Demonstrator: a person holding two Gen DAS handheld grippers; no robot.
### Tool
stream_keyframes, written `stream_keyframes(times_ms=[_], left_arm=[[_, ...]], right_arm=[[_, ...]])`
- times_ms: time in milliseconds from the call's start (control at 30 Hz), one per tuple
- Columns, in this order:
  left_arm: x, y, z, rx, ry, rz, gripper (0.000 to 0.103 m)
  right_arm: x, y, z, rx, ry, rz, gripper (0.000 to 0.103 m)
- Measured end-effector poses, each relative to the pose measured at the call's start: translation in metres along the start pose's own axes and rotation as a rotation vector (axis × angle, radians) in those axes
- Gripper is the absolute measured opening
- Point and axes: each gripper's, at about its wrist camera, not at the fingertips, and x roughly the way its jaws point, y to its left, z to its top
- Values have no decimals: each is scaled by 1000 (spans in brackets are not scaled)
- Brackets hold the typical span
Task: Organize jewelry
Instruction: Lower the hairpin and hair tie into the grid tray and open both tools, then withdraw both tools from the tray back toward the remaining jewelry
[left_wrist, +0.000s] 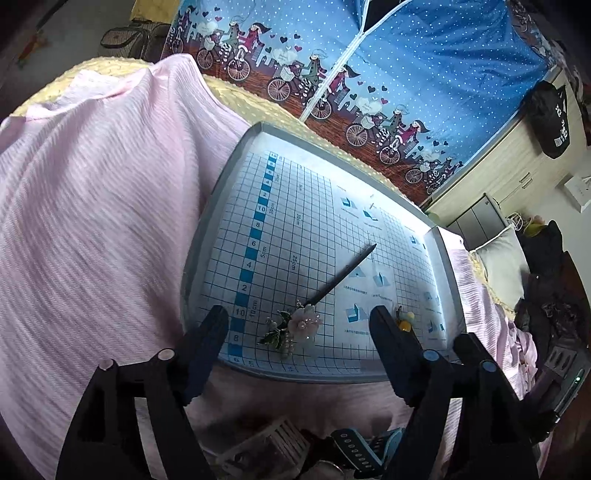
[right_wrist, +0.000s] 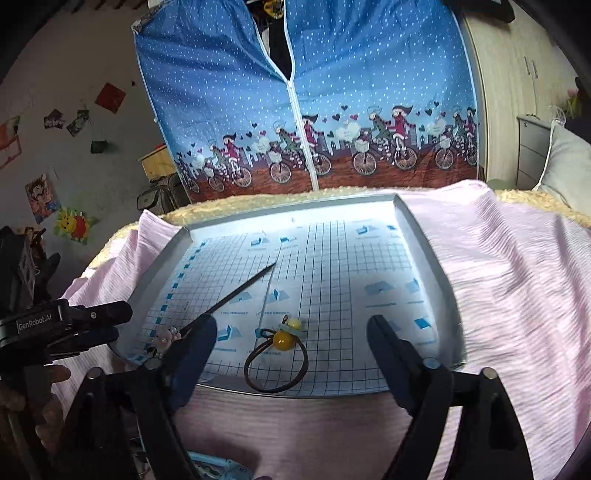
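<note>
A dark hair stick (left_wrist: 343, 269) with a pink flower and pearl head (left_wrist: 304, 323) lies on a grey tray (left_wrist: 207, 229) lined with blue grid paper. My left gripper (left_wrist: 298, 312) is open, its fingers spread either side of the flower head just above the tray's near edge. A brown hair tie with yellow beads (right_wrist: 284, 338) lies near the front of the tray (right_wrist: 410, 218). My right gripper (right_wrist: 291, 321) is open, straddling the tie without touching it. The hair stick (right_wrist: 236, 291) shows to the left, and the left gripper (right_wrist: 92, 321) enters from that side.
The tray rests on a pink cloth (left_wrist: 92, 221) over a yellow fleece blanket (right_wrist: 236, 201). A blue fabric wardrobe with a bicycle print (right_wrist: 314, 110) stands behind. A pillow (left_wrist: 506, 258) lies right. A small box with trinkets (left_wrist: 273, 439) sits below the left gripper. A hand (right_wrist: 37, 398) holds it.
</note>
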Motion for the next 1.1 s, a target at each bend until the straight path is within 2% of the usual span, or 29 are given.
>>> stream_keyframes(times_ms=[33, 67, 133, 233, 333, 433, 633, 867, 1100], left_arm=[[-11, -2, -2, 13, -39, 15, 91], [-22, -5, -4, 26, -87, 27, 101], [-48, -11, -9, 60, -189, 43, 101], [-83, -25, -16, 124, -300, 46, 101], [-116, -37, -28, 180, -378, 28, 101], [-143, -47, -46, 214, -420, 3, 101], [-184, -58, -87, 285, -457, 19, 101], [-208, -47, -139, 254, -432, 51, 101], [-227, -63, -187, 380, -489, 173, 101]], right_arm=[[-10, 2, 2, -3, -30, -2, 102], [-23, 3, 4, -9, -66, -2, 103], [-44, 8, 7, -30, -118, -1, 103], [-73, 17, 7, -72, -178, -1, 103], [-100, 28, 5, -97, -233, -4, 103], [-126, 39, -3, -122, -277, -10, 103], [-176, 57, -29, -158, -336, -14, 103], [-215, 71, -69, -222, -350, -47, 103], [-235, 80, -100, -237, -308, -58, 103]])
